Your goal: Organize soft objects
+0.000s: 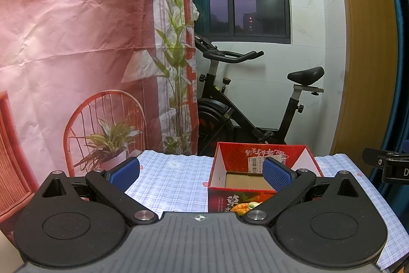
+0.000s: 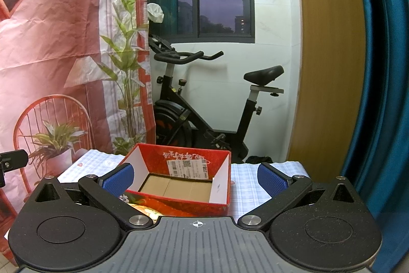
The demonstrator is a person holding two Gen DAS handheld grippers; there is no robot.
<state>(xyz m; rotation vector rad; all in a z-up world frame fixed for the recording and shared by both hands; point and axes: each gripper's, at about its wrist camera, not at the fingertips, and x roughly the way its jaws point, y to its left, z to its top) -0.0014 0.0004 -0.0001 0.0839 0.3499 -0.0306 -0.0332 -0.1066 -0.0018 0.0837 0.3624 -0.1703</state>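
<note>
You are holding 2 hand-held grippers, left (image 1: 202, 172) and right (image 2: 195, 177), jaws apart and carrying nothing, facing the empty red cardboard box (image 2: 179, 186) on the checked-cloth surface (image 1: 173, 181), ready for soft objects, none clearly visible.

The left gripper (image 1: 202, 174) is held level with its blue-padded jaws spread wide and nothing between them; the right gripper (image 2: 196, 177) mirrors it, jaws likewise parted and empty, both pointing forward.

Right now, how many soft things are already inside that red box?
0. The red box on the checked tablecloth shows only bare cardboard inside. One soft toy peeks out in front of it, mostly hidden; others may lie out of view.
</note>
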